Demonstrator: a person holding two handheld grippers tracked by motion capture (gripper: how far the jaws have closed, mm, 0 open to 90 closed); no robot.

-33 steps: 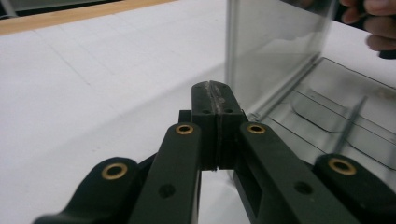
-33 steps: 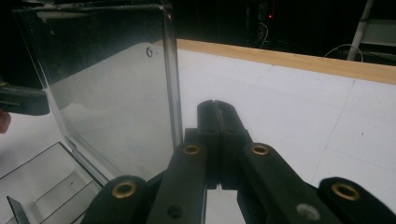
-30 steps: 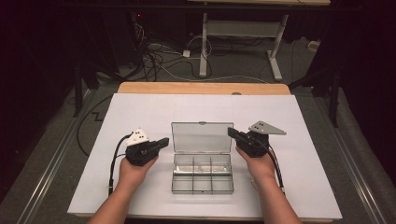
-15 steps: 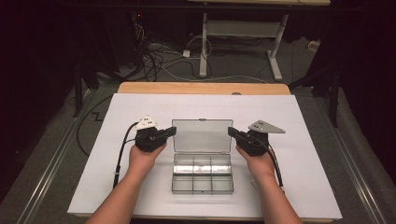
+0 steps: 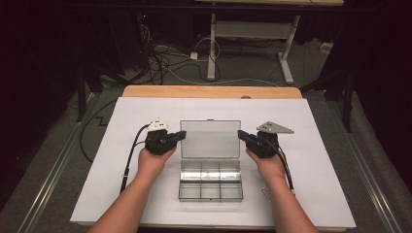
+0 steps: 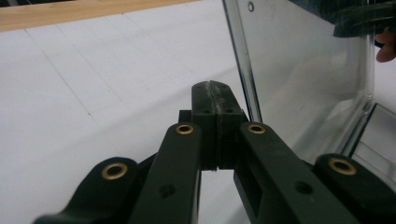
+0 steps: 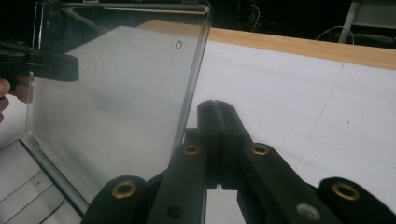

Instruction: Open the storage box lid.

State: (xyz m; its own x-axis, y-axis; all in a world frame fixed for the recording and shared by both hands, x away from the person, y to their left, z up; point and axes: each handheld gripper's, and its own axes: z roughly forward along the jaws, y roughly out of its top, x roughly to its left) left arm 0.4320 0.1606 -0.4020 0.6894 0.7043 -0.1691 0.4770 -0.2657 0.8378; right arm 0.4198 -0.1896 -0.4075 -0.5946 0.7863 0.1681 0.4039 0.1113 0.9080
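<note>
Two grippers flanked the clear compartment box (image 5: 210,179) at the middle of the white worktop (image 5: 320,194). Its lid (image 5: 210,139) stood raised. Left gripper (image 5: 180,134) sat just beside the lid's left edge, right gripper (image 5: 240,133) beside its right edge, both closed on nothing.

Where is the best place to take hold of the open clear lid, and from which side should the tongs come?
Probably grip the lid at a free side edge, coming in level from the left or right. It stands raised on its hinge above the box, so both thin side edges are bare. Both tongs, left and right, are shut and must open first.
</note>
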